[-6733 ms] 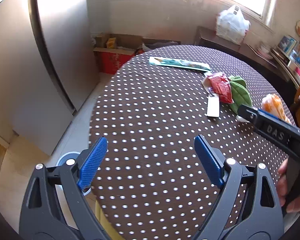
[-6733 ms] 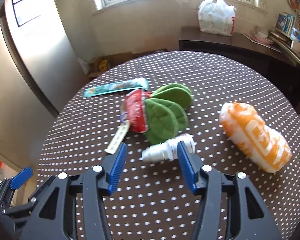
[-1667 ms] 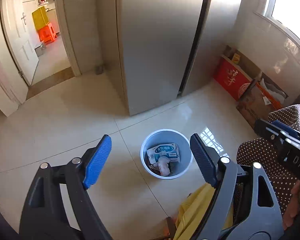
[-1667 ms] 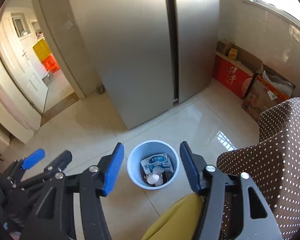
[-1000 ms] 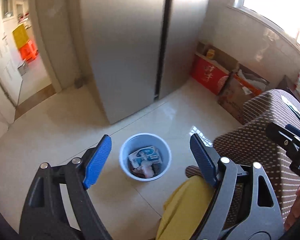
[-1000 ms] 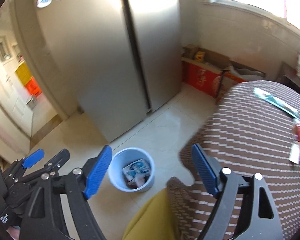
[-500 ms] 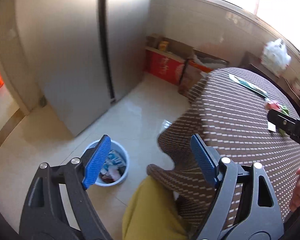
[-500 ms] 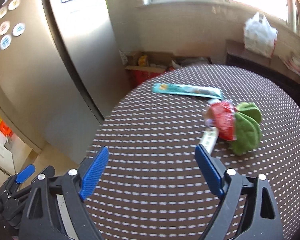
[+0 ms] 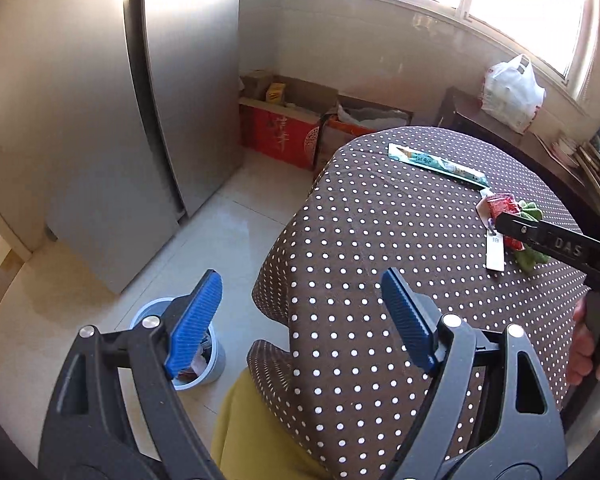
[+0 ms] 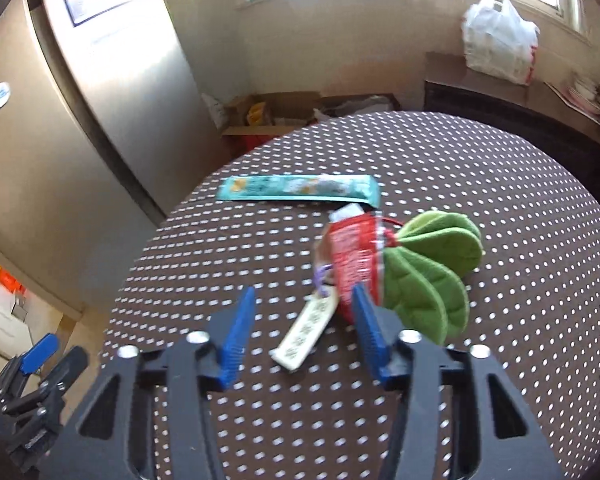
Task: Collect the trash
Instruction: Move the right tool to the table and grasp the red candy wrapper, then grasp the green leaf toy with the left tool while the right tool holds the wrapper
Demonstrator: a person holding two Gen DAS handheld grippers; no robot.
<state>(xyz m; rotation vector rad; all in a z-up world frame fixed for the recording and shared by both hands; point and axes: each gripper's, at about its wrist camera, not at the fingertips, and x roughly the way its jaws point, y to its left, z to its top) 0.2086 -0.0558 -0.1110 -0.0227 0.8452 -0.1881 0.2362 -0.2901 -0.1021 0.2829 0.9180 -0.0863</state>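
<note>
On the brown polka-dot table (image 10: 480, 184) lie a teal wrapper (image 10: 296, 190), a red packet (image 10: 354, 256) and a white tag (image 10: 306, 330), beside a green leaf-shaped cloth (image 10: 432, 272). My right gripper (image 10: 303, 332) hovers low over the tag with its jaws closing. The tag shows between the blue pads (image 10: 240, 332), untouched by them. My left gripper (image 9: 300, 320) hangs open and empty over the table's near edge. From there I see the teal wrapper (image 9: 436, 164), the red packet (image 9: 502, 208), the tag (image 9: 495, 252) and the right gripper (image 9: 504, 224). The blue bin (image 9: 216, 356) stands on the floor, half hidden.
A tall grey fridge (image 9: 100, 120) stands left of the table. Cardboard boxes (image 9: 284, 132) sit by the wall under the window. A white plastic bag (image 9: 512, 92) rests on a dark sideboard. A yellow seat (image 9: 252, 420) is tucked at the table's near edge.
Both views swung from the bin on the floor up to the table. The right gripper came close over the tag and red packet, and its jaws narrowed. The left jaws stayed wide.
</note>
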